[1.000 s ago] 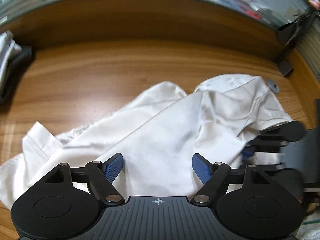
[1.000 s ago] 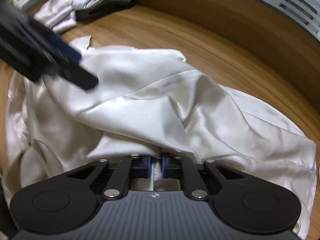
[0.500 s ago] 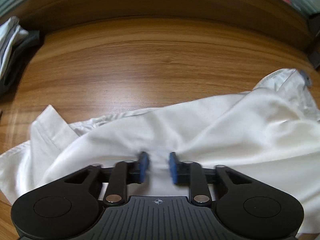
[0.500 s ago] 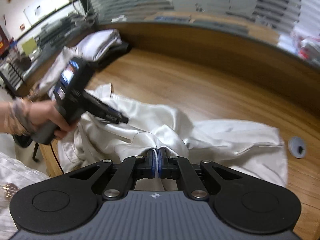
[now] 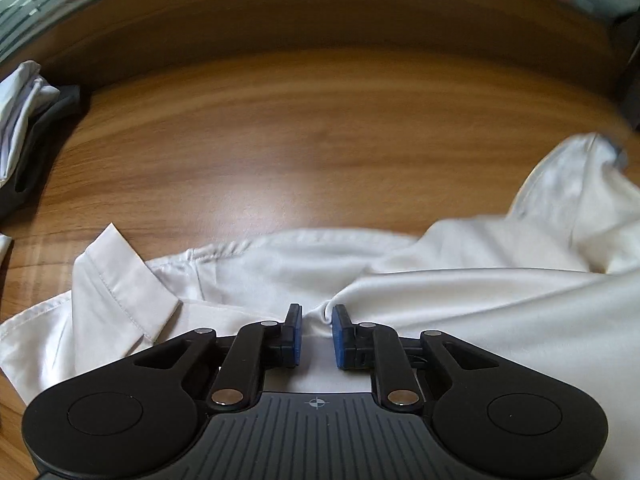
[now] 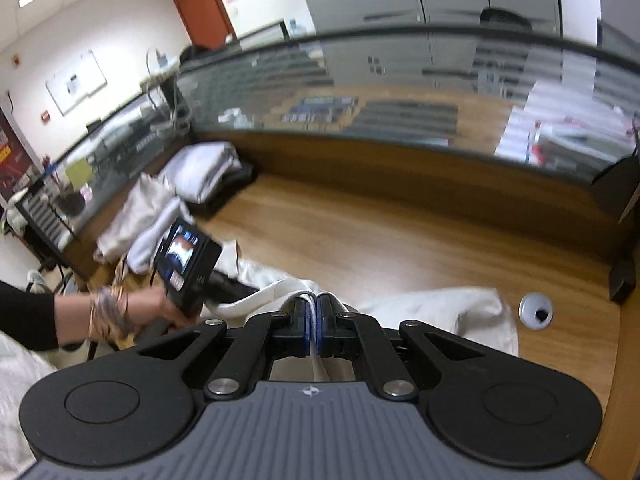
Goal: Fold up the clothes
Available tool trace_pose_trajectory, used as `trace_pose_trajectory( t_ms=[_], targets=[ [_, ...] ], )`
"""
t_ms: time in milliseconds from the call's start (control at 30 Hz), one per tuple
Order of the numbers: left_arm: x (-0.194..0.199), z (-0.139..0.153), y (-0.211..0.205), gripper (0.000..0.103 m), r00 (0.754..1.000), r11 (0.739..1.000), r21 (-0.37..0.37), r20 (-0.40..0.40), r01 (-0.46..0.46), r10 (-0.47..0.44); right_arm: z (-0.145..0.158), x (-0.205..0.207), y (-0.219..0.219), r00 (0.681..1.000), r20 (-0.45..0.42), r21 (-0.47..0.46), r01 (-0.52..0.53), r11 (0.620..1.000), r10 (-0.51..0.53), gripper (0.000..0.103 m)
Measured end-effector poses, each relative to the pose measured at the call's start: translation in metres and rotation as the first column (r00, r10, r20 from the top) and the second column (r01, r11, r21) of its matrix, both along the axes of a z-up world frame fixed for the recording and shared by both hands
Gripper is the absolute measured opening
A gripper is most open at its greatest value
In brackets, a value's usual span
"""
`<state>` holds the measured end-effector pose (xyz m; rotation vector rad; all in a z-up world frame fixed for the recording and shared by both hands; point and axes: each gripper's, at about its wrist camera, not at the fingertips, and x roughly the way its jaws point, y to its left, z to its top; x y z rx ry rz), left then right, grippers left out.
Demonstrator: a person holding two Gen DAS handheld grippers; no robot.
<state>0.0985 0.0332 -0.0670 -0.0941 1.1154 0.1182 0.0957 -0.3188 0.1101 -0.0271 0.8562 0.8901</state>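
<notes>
A white satin shirt (image 5: 460,292) lies crumpled on the wooden table (image 5: 300,140), its collar (image 5: 116,280) at the left. My left gripper (image 5: 316,330) points steeply down, its blue pads pinching a ridge of the shirt; the jaws are opening slightly with the cloth still between them. My right gripper (image 6: 313,320) is shut on another fold of the shirt (image 6: 432,312) and holds it well above the table. In the right wrist view a person's hand (image 6: 160,308) holds the left gripper's black housing (image 6: 188,260) low at the shirt's left end.
Folded white and dark clothes (image 6: 200,172) are stacked at the table's far left, also seen as a pile (image 5: 24,120). A grey cable grommet (image 6: 536,312) sits right of the shirt. A wood and glass partition (image 6: 400,152) bounds the far side. A black block (image 6: 622,280) stands at the right.
My left gripper went from wide open to closed on a ridge of the shirt. My right gripper rose high with its fold, drawing the shirt up and to the right.
</notes>
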Motion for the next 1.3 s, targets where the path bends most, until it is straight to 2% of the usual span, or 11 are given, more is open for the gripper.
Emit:
trace_pose_trajectory(
  t_ms=[67, 167, 267, 400, 467, 600, 733, 967, 1067, 1233, 1300],
  targets=[
    [-0.010, 0.018, -0.002, 0.024, 0.999, 1.000, -0.023, 0.048, -0.001, 0.002, 0.002, 0.006, 0.004, 1.000, 0.017, 0.006, -0.004, 1.000, 0.004, 0.003],
    [-0.027, 0.043, -0.004, 0.037, 0.995, 0.997, -0.071, 0.104, 0.001, 0.006, -0.006, 0.014, 0.020, 0.999, 0.034, 0.003, -0.022, 1.000, 0.022, 0.003],
    [-0.046, 0.067, -0.007, 0.049, 0.988, 0.993, -0.114, 0.157, 0.018, 0.000, -0.032, 0.025, 0.052, 0.999, 0.007, -0.010, -0.050, 0.999, 0.050, 0.003],
    [-0.067, 0.087, -0.011, 0.059, 0.981, 0.985, -0.167, 0.193, 0.039, -0.006, -0.072, 0.033, 0.098, 0.996, -0.007, -0.062, -0.093, 0.994, 0.093, 0.004],
    [-0.072, 0.090, -0.012, 0.061, 0.980, 0.980, -0.193, 0.197, 0.041, -0.002, -0.091, 0.036, 0.119, 0.994, -0.011, -0.101, -0.112, 0.989, 0.112, 0.013],
    [-0.074, 0.083, -0.012, 0.063, 0.982, 0.974, -0.224, 0.189, 0.040, 0.003, -0.113, 0.037, 0.138, 0.994, -0.010, -0.155, -0.109, 0.982, 0.109, 0.031],
    [-0.073, 0.074, -0.015, 0.063, 0.985, 0.975, -0.221, 0.173, 0.037, 0.002, -0.114, 0.032, 0.120, 0.996, -0.030, -0.131, -0.082, 0.988, 0.079, 0.031],
    [-0.059, 0.065, -0.027, 0.063, 0.987, 0.969, -0.236, 0.156, 0.066, -0.029, -0.141, 0.026, 0.093, 0.997, -0.079, -0.172, -0.038, 0.984, 0.025, 0.030],
    [-0.051, 0.063, -0.037, 0.063, 0.985, 0.971, -0.218, 0.158, 0.098, -0.064, -0.157, 0.019, 0.093, 0.994, -0.108, -0.182, -0.053, 0.982, 0.033, 0.027],
    [-0.036, 0.048, -0.055, 0.064, 0.990, 0.980, -0.163, 0.097, 0.117, -0.103, -0.185, 0.006, 0.109, 0.990, -0.112, -0.231, -0.106, 0.967, 0.082, 0.027],
    [-0.034, 0.042, -0.055, 0.059, 0.993, 0.985, -0.142, 0.080, 0.102, -0.092, -0.193, 0.002, 0.116, 0.988, -0.103, -0.249, -0.135, 0.959, 0.112, 0.027]
  ],
)
